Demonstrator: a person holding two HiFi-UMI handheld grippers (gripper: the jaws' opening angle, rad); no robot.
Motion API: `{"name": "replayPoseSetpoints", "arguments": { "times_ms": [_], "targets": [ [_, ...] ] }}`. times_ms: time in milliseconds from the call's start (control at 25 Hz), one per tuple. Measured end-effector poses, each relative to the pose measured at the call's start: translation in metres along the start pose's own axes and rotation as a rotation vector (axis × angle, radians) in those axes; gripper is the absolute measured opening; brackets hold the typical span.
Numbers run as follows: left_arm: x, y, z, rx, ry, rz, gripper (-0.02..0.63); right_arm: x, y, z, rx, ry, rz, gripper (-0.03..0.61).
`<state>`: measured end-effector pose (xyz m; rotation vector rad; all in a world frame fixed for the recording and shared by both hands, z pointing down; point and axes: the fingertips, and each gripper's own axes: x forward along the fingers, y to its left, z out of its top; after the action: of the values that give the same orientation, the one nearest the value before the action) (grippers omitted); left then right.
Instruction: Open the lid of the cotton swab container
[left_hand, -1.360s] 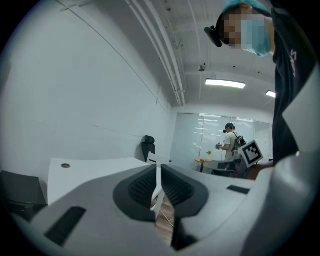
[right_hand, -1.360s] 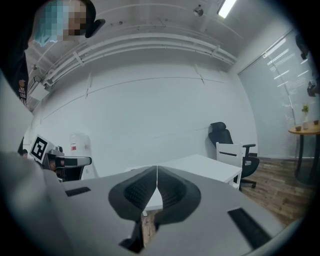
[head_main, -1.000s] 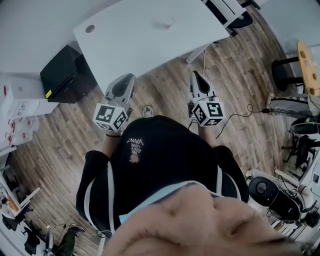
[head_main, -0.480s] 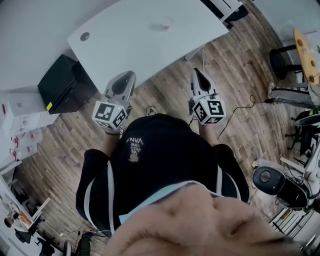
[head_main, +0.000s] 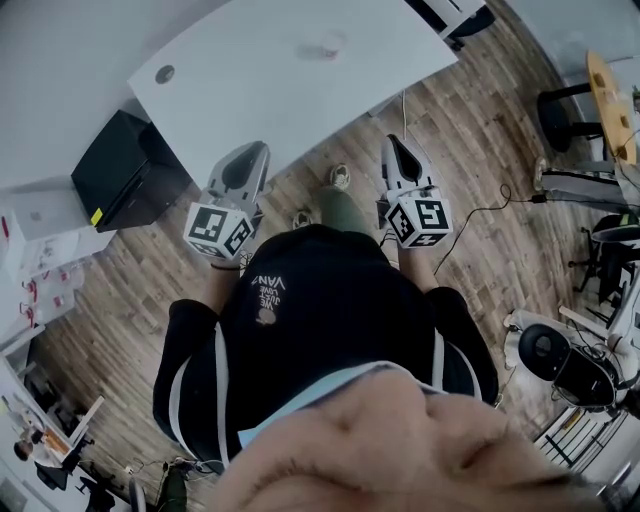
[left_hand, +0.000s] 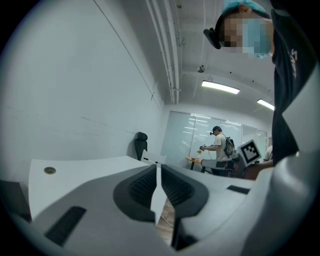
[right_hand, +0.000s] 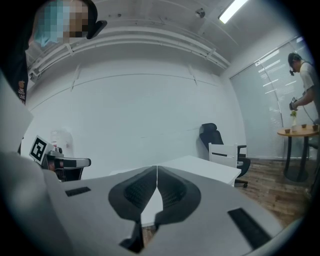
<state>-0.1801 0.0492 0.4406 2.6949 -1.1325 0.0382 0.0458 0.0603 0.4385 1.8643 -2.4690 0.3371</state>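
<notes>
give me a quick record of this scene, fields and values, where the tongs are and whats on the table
left tongs: shut, empty, near the table's near edge
right tongs: shut, empty, level with the left
table: white, round grommet at its left corner
small pale object: alone on the far side, likely the swab container; too blurred to read its lid
black cabinet: on the floor, left of the table
task status: not begun, nothing touched
</notes>
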Motion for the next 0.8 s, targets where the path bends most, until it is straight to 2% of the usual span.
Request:
{"name": "replayPoseSetpoints", "arguments": {
  "times_ms": [800],
  "targets": [
    [0.073, 0.035, 0.018, 0.009, 0.009, 0.045, 0.038, 0.082, -0.040, 0.021, 0.004, -0.003, 0.064, 0.014]
  ]
}}
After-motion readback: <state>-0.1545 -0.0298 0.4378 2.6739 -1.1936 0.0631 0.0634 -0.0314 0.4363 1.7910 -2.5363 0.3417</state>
